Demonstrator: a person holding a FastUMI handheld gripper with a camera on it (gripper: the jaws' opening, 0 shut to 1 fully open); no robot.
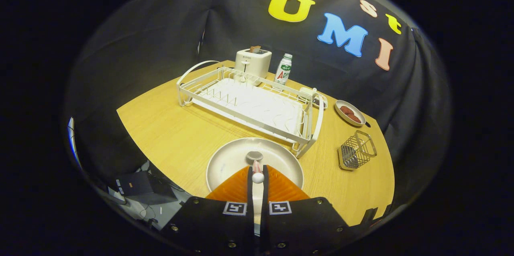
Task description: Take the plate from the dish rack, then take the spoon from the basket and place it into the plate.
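- Wooden desk (168,135) in a black-cloth booth, and we'll use the plate (229,163) as our landmark: it's out of the dish rack (249,107) and lying flat just in front of it.
- Our gripper (257,177) is nearly closed, both fingers pinching the spoon (255,159) by its handle, bowl hanging over the plate's middle, probably so it drops straight in.
- Count: one plate, one spoon, one rack, one wire basket (356,151) right of the plate, now looking empty.

surface (172,135): matt wood grain | plate (229,163): smooth, slightly glossy | dish rack (249,105): white coated wire | basket (356,151), 3 o'clock of plate: bare metal wire
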